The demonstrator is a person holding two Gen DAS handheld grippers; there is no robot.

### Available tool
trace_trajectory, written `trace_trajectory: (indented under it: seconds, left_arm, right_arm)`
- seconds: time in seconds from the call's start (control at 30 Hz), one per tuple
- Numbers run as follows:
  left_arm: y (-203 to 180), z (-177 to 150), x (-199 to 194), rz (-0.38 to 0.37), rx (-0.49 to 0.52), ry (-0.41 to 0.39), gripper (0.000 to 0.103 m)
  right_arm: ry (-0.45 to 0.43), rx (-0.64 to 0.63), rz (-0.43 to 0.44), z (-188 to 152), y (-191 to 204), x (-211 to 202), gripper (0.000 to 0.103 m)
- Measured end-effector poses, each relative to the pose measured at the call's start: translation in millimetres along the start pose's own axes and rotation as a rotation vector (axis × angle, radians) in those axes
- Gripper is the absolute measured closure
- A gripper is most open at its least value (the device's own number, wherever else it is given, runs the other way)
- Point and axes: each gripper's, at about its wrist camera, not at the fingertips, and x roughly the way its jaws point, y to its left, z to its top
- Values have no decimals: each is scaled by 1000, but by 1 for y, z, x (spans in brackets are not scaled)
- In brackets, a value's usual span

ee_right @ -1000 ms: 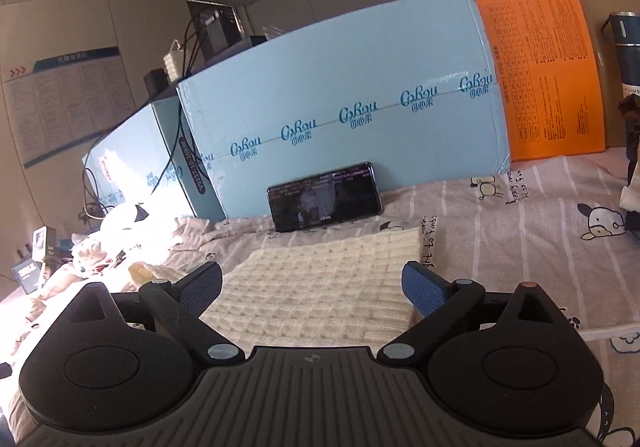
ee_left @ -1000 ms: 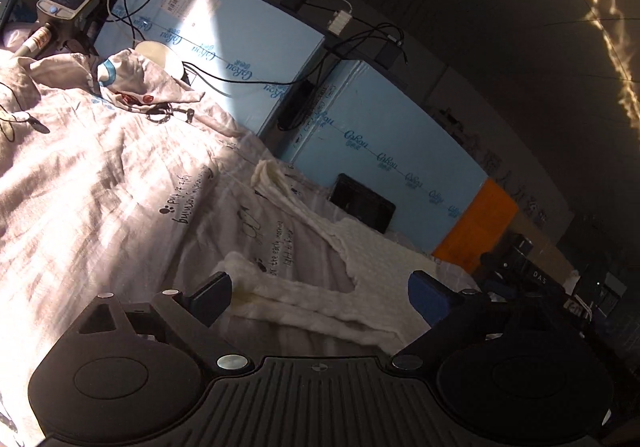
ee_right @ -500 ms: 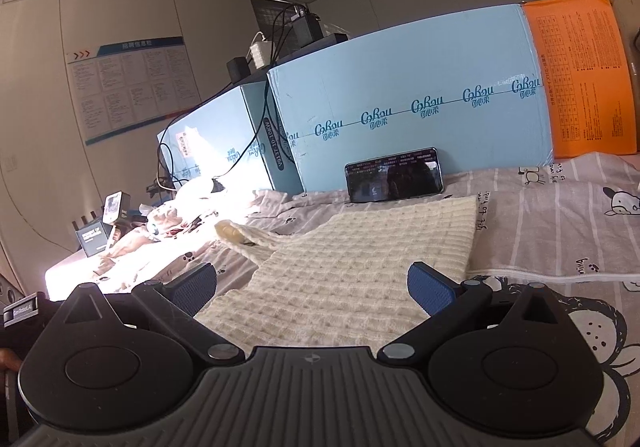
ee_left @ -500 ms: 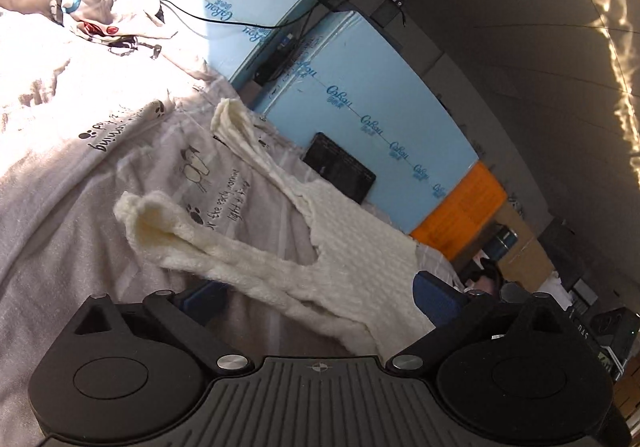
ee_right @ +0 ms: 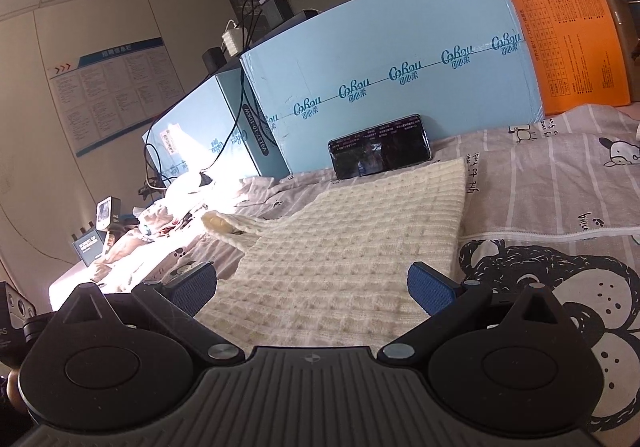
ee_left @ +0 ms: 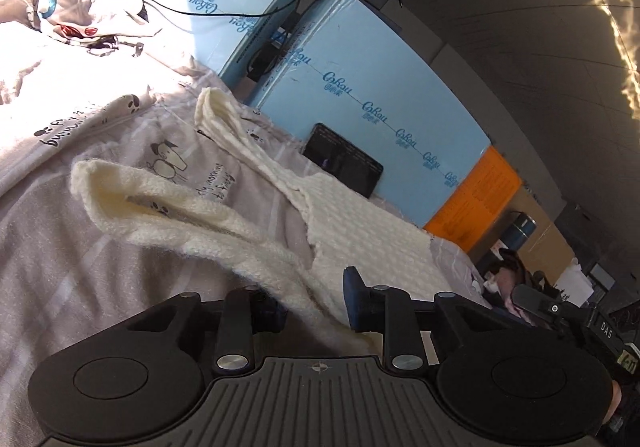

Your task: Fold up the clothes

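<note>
The left tool [ee_left: 314,309] is closing on the knit top's [ee_left: 360,235] armhole edge, seemingly thinly; it could slip. The right tool [ee_right: 314,285] is hanging open.

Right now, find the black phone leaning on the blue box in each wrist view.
Left wrist: the phone sits right of centre, beyond the cream knit top.
Right wrist: the phone sits centre, just past the top's far edge.
Shared landmark: the orange board at the blue box's end.
</note>
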Motion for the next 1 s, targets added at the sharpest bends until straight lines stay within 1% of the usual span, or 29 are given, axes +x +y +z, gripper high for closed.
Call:
trace_trajectory:
  seconds: [0.1, 0.17, 0.2, 0.23, 0.27, 0.3, 0.37, 0.43, 0.5, 0.57, 0.6, 0.63, 0.77, 0.83, 0.87, 1.0]
  left_arm:
    - [-27, 3, -3, -11, 208, -39, 79]
    - [-47, 5, -3, -14, 361, -55, 75]
    - [-58, 5, -2, -8, 443, -51, 68]
    - [-67, 5, 0, -9, 505, -42, 62]
    - [-74, 5, 2, -15, 551, -28, 48]
    - [-79, 4, 3, -22, 590, -14, 37]
    - [-91, -2, 5, -33, 680, 4, 30]
    - [-100, -10, 8, -44, 784, 33, 28]
    - [-108, -17, 11, -44, 884, 69, 23]
    - [-115, -23, 14, -7, 1003, 95, 21]
    - [-117, -24, 14, 7, 1036, 95, 21]
    - [-117, -23, 13, 4, 1045, 96, 21]
    - [-120, -16, 9, -64, 1006, 84, 12]
    - [-125, -14, 9, -81, 1013, 74, 11]
    - [-127, -13, 8, -81, 1021, 66, 11]
    - [-130, -5, 7, -39, 1031, 22, 10]
  right_arm:
    - [-2, 12, 10, 0, -2, -1, 0]
    - [-1, 18, 15, 0, -4, -1, 0]
    - [1, 20, 16, 0, -4, -1, 0]
    - [4, 21, 16, 0, -4, 0, 0]
    - [5, 20, 16, 0, -4, 0, 0]
    - [5, 19, 14, 0, -4, 0, 0]
    - [3, 19, 13, -1, -4, 0, 0]
    - [0, 21, 13, -1, -4, -1, 0]
    - [-1, 25, 14, -1, -5, -1, 0]
    - [-2, 25, 16, -1, -5, -1, 0]
    - [-2, 25, 17, -1, -5, -2, 0]
    - [-5, 25, 18, -1, -5, -2, 0]
    - [-23, 30, 23, -1, -6, -5, 0]
    - [-32, 35, 27, -1, -7, -7, 0]
    - [-35, 38, 28, -1, -7, -8, 0]
    - [-42, 53, 28, 0, -10, -9, 0]
